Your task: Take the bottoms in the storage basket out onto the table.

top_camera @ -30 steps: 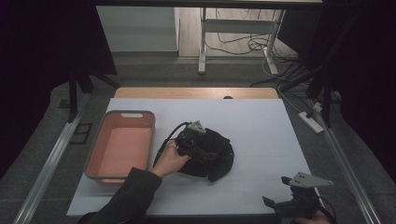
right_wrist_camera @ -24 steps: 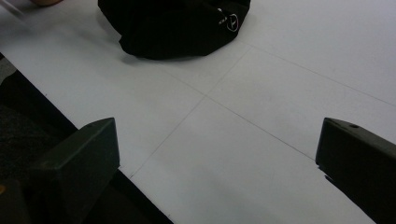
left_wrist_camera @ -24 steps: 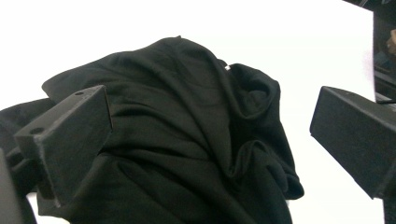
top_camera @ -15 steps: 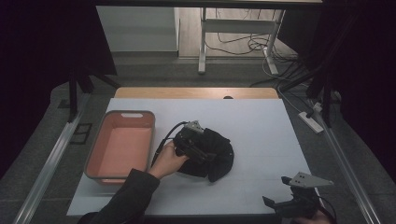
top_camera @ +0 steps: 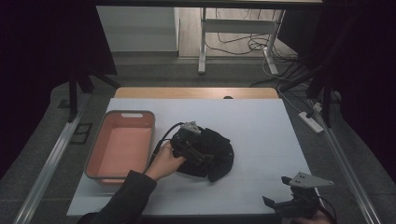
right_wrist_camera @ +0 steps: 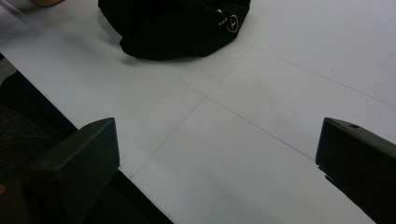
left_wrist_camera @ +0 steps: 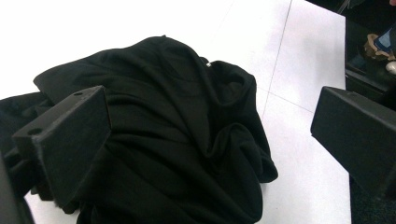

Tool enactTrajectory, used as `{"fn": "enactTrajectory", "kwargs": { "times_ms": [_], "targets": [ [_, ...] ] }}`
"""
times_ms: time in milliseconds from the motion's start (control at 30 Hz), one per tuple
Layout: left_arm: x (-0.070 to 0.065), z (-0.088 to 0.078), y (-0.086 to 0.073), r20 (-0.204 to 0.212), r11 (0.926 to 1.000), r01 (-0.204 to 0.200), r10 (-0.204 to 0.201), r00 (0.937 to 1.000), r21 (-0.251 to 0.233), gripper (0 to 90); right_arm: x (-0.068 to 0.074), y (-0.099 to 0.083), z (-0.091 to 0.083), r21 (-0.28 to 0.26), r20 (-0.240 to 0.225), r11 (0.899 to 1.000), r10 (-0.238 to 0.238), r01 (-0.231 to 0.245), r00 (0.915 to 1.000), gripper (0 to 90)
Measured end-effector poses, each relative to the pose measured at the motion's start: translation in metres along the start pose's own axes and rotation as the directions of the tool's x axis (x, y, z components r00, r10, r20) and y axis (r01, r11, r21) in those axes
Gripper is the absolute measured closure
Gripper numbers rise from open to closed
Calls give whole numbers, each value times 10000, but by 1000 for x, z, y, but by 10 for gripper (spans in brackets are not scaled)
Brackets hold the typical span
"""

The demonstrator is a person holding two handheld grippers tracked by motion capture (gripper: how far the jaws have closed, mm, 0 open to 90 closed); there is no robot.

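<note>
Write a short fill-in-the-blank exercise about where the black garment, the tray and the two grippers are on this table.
1. The crumpled garment near the middle of the table is ____ in colour.
2. The pink tray lies to the ____ of the garment in the high view.
3. The left gripper hangs over the garment with its fingers spread ____.
4. The right gripper hovers near the table's ____ edge, open and holding nothing.

Missing words: black; left; open; front
</note>
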State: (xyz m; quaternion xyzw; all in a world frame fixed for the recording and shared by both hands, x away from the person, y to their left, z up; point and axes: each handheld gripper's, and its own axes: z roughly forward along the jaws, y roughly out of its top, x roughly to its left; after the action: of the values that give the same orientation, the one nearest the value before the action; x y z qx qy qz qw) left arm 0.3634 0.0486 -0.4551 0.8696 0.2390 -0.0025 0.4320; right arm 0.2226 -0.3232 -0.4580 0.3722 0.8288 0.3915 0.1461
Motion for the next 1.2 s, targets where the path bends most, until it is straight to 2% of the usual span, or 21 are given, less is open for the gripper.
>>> {"fn": "enactTrajectory", "kwargs": {
  "times_ms": [733, 1000, 1200],
  "targets": [
    [-13, -12, 0, -265, 9989, -463, 464, 9986, 24, 0, 0, 0, 0, -37, 6, 10000, 22, -22, 10000, 0],
    [-16, -18, -3, -405, 9989, -460, 462, 9981, 66, 0, 0, 0, 0, -61, 2, 10000, 38, -38, 10000, 0],
    [-18, -26, -5, -547, 9993, -349, 342, 9979, -120, 0, 0, 0, -1, -69, 2, 10000, 57, -57, 10000, 0]
  ]
}}
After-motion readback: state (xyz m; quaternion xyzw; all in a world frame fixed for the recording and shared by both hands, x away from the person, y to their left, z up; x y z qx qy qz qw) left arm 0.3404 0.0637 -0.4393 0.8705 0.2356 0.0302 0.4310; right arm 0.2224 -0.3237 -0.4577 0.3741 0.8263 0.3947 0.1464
